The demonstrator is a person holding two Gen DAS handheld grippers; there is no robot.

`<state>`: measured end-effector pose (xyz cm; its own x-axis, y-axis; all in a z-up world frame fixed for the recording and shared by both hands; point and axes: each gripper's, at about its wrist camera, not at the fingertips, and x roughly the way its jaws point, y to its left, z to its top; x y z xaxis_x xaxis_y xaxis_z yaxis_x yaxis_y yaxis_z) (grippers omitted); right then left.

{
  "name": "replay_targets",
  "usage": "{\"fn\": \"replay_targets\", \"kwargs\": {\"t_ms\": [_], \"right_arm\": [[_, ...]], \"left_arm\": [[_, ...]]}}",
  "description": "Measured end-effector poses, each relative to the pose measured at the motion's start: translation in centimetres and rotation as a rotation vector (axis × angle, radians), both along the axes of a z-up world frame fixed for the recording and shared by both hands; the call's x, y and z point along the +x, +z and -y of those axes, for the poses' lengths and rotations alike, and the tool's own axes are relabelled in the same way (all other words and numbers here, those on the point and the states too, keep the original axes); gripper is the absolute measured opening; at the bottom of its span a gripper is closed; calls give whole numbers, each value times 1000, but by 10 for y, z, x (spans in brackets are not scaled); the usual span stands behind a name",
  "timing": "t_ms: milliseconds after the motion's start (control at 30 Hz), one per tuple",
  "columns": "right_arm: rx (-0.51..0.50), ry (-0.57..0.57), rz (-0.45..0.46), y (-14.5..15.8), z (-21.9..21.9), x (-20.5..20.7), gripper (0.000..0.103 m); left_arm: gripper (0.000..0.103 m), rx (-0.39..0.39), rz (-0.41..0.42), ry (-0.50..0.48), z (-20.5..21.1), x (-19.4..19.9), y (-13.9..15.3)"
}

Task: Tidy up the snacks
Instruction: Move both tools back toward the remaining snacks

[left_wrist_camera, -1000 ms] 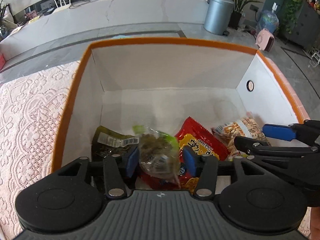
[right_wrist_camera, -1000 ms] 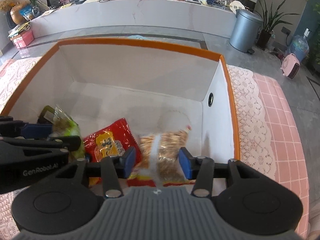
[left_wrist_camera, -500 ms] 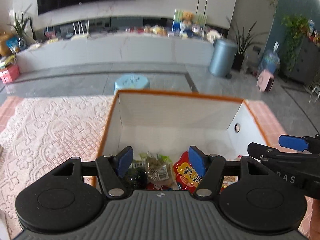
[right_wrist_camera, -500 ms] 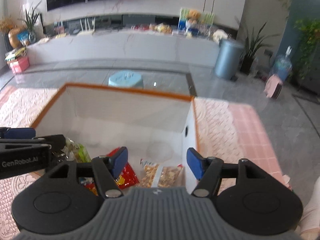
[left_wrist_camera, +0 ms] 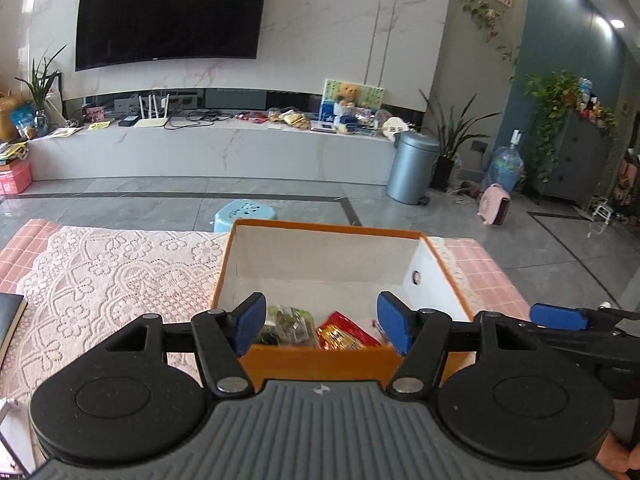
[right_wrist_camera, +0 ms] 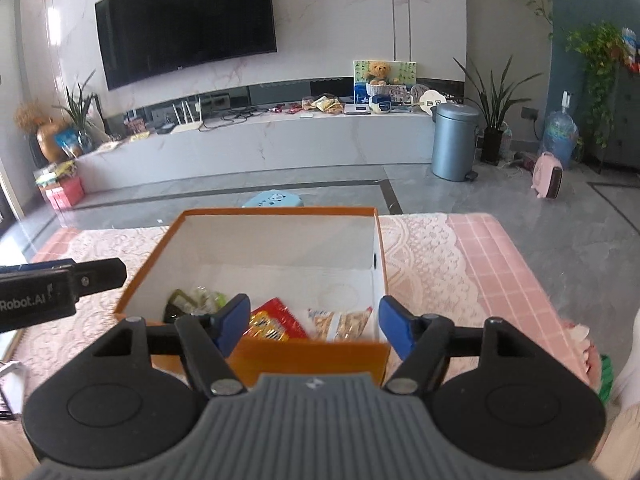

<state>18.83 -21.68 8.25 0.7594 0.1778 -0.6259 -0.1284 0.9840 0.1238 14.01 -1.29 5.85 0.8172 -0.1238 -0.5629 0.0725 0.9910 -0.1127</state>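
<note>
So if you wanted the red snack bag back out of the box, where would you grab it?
Probably by its upper crimped edge, coming straight down from above. The red snack bag lies flat on the floor of the orange box, between two other packets, and the walls block any sideways approach.
</note>
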Motion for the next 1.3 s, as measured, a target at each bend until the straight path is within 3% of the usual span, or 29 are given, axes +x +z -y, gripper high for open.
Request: {"fn": "replay_targets", "kwargs": {"t_ms": [367, 667, 1033, 1300], "right_arm": [[15, 16, 1, -26, 1, -81, 71], [-26, 17, -2, -58, -2, -121, 71], [-100, 16, -28, -104, 0, -126, 71], [-102, -2, -86, -129, 5, -114, 71]], "left_arm": [[75, -11, -25, -68, 5, -49, -30], [75, -57, -102, -70, 1, -69, -72], [75, -177, -200, -57, -9, -81, -129], [75, -192, -215, -36, -7, -71, -140]]}}
